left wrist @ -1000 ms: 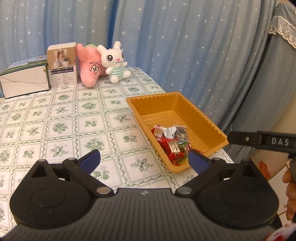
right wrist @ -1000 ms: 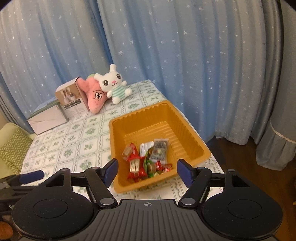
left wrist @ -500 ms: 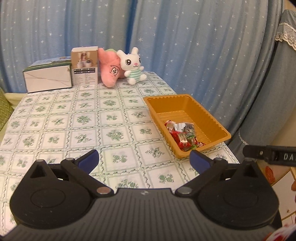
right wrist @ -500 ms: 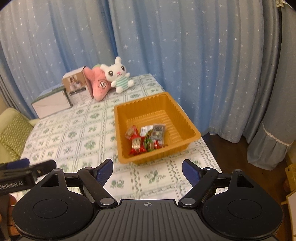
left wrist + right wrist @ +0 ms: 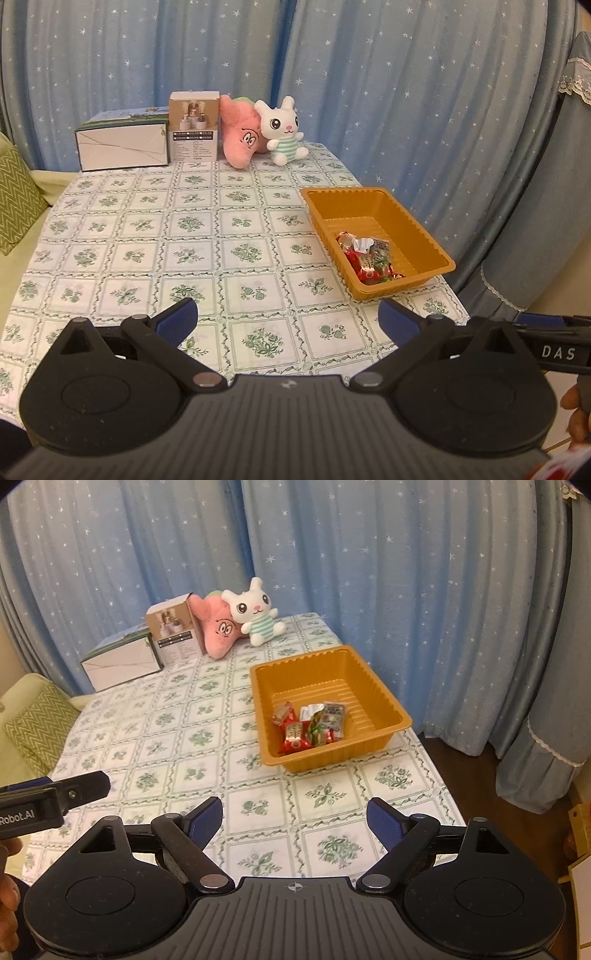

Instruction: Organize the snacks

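I'm hovering both grippers, left gripper (image 5: 287, 320) and right gripper (image 5: 295, 816), jaws released and gripping nothing. Snacks (image 5: 311, 726) are sitting in the orange tray (image 5: 384, 698) at 12 o'clock on the bench (image 5: 177, 738).

Premises: a domestic room, a lived-in home rather than a workplace. Evidence: full-length blue curtains (image 5: 424, 590) printed with white stars line the walls; the tabletop (image 5: 147, 236) wears a floral, tile-patterned cloth; two soft toys, a white rabbit (image 5: 282, 129) and a pink plush (image 5: 240, 134), sit at its far edge beside two retail cartons (image 5: 155, 136). A green zigzag cushion (image 5: 38, 720) lies on upholstered seating alongside. Lace-trimmed fabric (image 5: 546, 738) hangs over dark wooden flooring (image 5: 469, 779).
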